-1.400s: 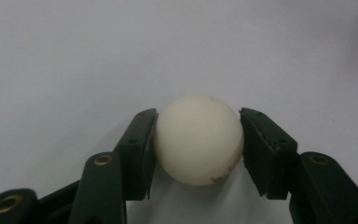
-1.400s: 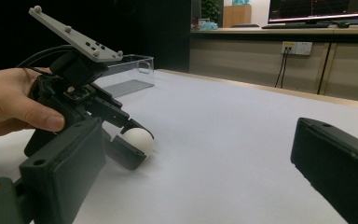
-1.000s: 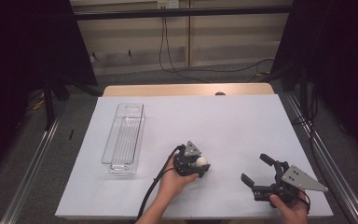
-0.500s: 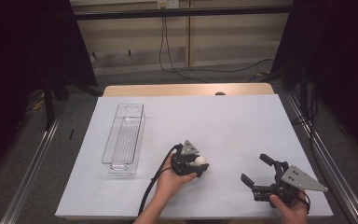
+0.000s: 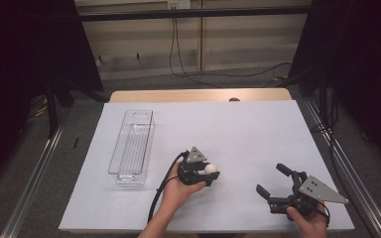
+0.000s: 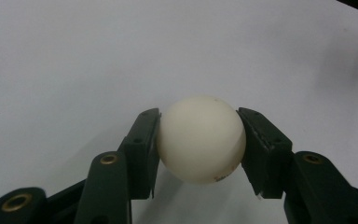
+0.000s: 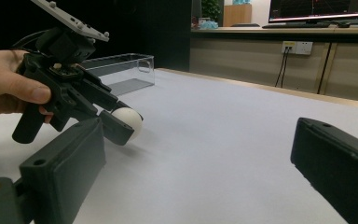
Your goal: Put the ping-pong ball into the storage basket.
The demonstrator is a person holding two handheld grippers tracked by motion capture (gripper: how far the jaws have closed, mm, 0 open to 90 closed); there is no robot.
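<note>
Your left gripper [image 5: 209, 173] is clamped on a small, smooth, cream-white ball [image 5: 210, 169]. In the left gripper view, both black jaws press flat against opposite sides of the ball [image 6: 200, 139], which sits between the jaw tips and just above the white table sheet [image 6: 74, 60]. A faint mark shows on the ball's lower surface; it is too small to read.

Take the clear, oblong plastic tray [image 5: 132, 147] as your landmark. The tray lies lengthwise on the white sheet [image 5: 238, 124], its long axis running away from you. The ball and your left gripper are to the right of the tray's near end, near it but apart from it. Your left hand [image 5: 177, 191] wraps the gripper's handle from below, and the black cable [image 5: 158, 198] trails back toward the table's near edge.

Your right gripper [image 5: 273, 181] is well apart from the tray, far to its right near the table's near right corner. Its jaws stand wide apart with nothing between them. In the right gripper view, the two black jaws frame bare white sheet, and the left gripper [image 7: 121, 122] with the ball [image 7: 128, 119] appears farther off, with the tray [image 7: 121, 70] behind it. Your right hand [image 5: 307, 223] holds the gripper low over the sheet.
</note>
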